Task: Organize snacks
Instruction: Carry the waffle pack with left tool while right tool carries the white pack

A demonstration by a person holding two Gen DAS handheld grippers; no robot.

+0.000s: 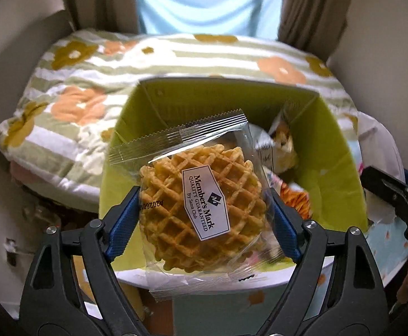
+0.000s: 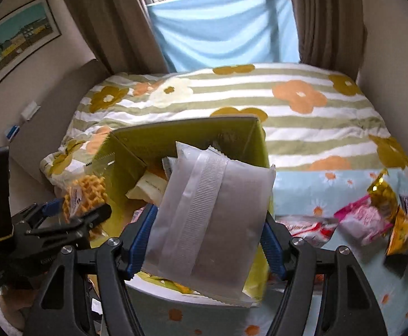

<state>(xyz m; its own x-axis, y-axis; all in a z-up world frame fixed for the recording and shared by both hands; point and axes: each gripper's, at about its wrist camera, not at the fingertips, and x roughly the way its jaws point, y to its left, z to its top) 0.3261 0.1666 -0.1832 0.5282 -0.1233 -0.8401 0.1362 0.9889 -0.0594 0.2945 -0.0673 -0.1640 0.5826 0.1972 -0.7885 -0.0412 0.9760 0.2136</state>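
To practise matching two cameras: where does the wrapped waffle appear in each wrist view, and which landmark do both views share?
Left wrist view: the wrapped waffle fills the lower centre, clamped between the left gripper jaws.
Right wrist view: the same waffle sits small at the left edge, partly hidden.
Shared landmark: the green box beside it.

Waffle pack (image 1: 201,210) label — "Member's Mark"
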